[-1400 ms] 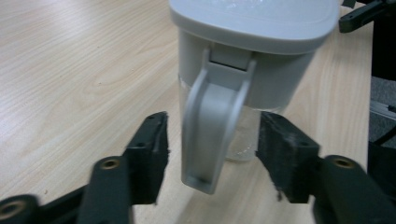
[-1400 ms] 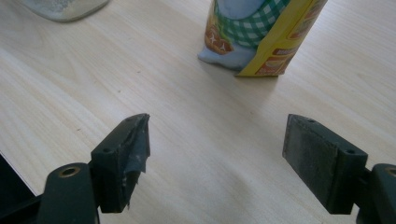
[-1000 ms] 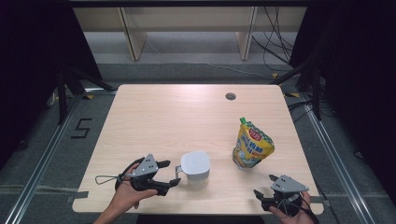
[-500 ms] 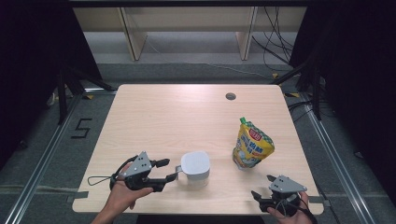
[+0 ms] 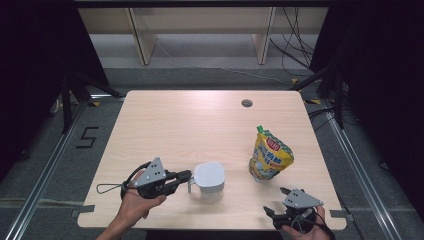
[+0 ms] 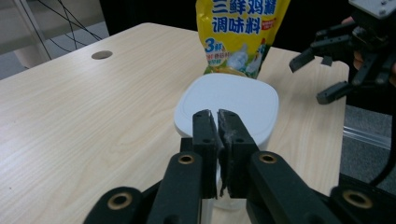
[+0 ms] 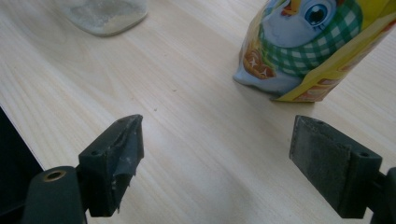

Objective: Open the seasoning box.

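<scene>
- Fingers [image 6: 205,140] of the left gripper [image 5: 185,176] have just been closing and are now pinched almost together on the thin handle [image 5: 190,186] of the jar [image 5: 209,176]. The right gripper [image 5: 275,200] is spread wide with nothing between its fingers [image 7: 116,154].
- Surface [image 5: 190,125]: the jar stands near its front edge, left of centre. The right gripper is low over the front right corner.
- Pouch [image 5: 270,157]: it stands upright just right of the jar, apart from it. Any lift or swing of the jar should, I judge, go straight up or leftward, so the pouch is not knocked over.
- Jar: white lid [image 6: 229,100], clear body with pale grains inside. Held by the handle alone, it will likely want to tip away from the fingers, so raise it slowly and level.
- Handle: the bite looks narrow, so a firm pinch and no twisting seem wise.
</scene>
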{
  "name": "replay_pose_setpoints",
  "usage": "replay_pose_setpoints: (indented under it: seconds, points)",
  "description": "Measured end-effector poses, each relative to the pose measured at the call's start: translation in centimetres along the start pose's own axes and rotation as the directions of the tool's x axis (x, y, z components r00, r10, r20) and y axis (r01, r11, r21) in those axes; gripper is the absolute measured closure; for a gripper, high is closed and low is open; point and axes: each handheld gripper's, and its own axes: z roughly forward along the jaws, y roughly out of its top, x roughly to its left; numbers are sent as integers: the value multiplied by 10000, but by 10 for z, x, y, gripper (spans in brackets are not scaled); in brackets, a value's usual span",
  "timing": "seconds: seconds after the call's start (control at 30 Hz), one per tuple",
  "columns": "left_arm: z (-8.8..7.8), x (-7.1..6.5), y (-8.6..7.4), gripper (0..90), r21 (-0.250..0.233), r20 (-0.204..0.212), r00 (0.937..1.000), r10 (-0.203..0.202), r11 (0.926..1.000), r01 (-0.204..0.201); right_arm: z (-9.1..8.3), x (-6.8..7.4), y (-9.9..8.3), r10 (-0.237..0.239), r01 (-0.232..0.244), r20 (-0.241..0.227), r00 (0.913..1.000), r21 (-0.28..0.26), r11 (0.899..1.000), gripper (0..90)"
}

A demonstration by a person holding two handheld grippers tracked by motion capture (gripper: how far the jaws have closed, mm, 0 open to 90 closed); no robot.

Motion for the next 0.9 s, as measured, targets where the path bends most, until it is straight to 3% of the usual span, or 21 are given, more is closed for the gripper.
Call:
replay_pose_setpoints:
  seconds: [0.23,0.6,0.73,0.77,0.9]
  points:
    - [11,0,6,889,244,139,9997,211,9995,-215,1,1,0,190,-190,-24,9998,92,9998,215]
    - [19,2,1,889,441,85,10000,-2,9990,-2,1,0,0,201,-200,-46,9998,184,9996,234]
    - [18,3,0,889,349,244,9997,-9,9994,1,0,1,1,329,-327,-213,9992,106,9994,315]
    - [18,2,-1,888,332,241,9997,-40,9994,32,0,0,2,11,-13,-204,9998,-86,10000,372]
    - [17,4,-2,888,281,236,9994,-249,9993,242,-2,4,11,-371,345,-213,9991,-1102,9933,501]
